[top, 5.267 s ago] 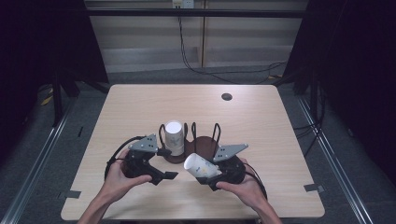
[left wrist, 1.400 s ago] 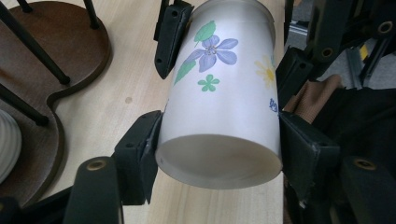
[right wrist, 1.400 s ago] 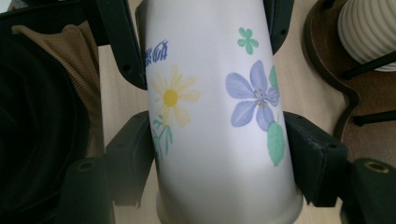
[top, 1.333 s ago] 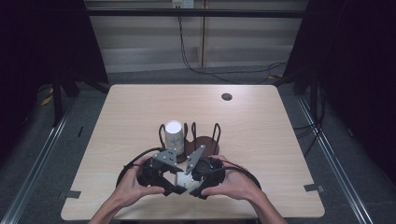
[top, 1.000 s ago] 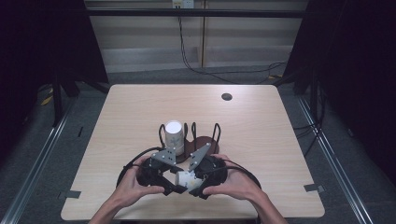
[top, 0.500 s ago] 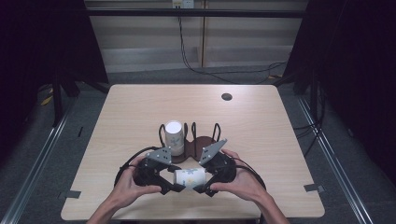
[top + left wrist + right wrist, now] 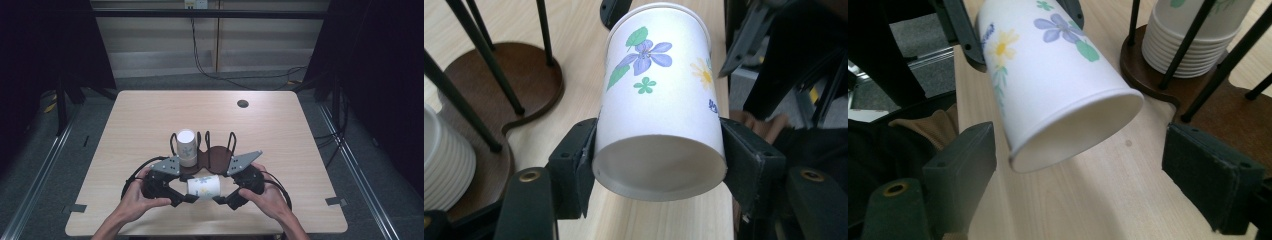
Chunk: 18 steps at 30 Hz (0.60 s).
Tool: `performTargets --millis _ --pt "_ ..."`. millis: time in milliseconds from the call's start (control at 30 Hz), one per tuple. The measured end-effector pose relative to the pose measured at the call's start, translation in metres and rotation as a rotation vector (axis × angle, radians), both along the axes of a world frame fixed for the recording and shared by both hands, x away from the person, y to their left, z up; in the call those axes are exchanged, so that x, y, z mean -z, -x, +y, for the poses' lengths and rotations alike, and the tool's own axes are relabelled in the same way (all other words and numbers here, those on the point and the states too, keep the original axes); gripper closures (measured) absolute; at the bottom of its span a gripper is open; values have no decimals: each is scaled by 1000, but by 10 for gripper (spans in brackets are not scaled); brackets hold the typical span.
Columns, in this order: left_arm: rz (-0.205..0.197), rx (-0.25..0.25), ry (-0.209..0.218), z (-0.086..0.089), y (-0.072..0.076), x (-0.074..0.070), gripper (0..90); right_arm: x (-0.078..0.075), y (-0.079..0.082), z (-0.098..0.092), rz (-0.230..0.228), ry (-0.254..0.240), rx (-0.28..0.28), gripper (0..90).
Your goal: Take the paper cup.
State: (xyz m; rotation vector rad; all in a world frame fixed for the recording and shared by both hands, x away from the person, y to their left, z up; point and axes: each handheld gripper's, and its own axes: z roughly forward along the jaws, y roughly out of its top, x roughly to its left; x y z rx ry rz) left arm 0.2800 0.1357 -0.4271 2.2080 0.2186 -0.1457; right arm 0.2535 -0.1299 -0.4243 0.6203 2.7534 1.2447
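A white paper cup [image 7: 202,186] printed with flowers lies level just above the table between my two grippers. My left gripper [image 7: 187,196] is shut on its base end; both pads press the cup [image 7: 659,115] at its sides in the left gripper view. My right gripper [image 7: 220,199] faces the cup's open mouth [image 7: 1048,65]. Its jaws have just been opening and now stand wide, the rim between them but untouched by either pad. Behind stands a dark wooden rack [image 7: 217,156] with black rods, holding a stack of cups [image 7: 186,147] in its left slot.
The rack's right slot [image 7: 1218,105] is empty, close beside my right gripper. A small dark round thing [image 7: 242,103] lies at the far right of the wooden table [image 7: 300,150]. The table's front edge is just under both hands.
The cup was in my right gripper; the hands met and my left gripper took its base. My right gripper has opened off it and drawn back to the right.
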Motion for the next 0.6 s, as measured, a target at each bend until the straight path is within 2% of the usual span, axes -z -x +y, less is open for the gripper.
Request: performTargets --millis 233,333,433,600 --pt "-7 1 27 2 1 4 366 0 2 -5 -27 -38 41 139" --pt "-3 -10 45 4 1 5 366 3 5 -6 -11 -52 34 140" --pt "-14 -23 52 5 1 6 366 7 6 -9 -15 -56 53 140" --pt "-19 -20 76 6 1 7 366 9 6 -13 -8 -91 75 140"
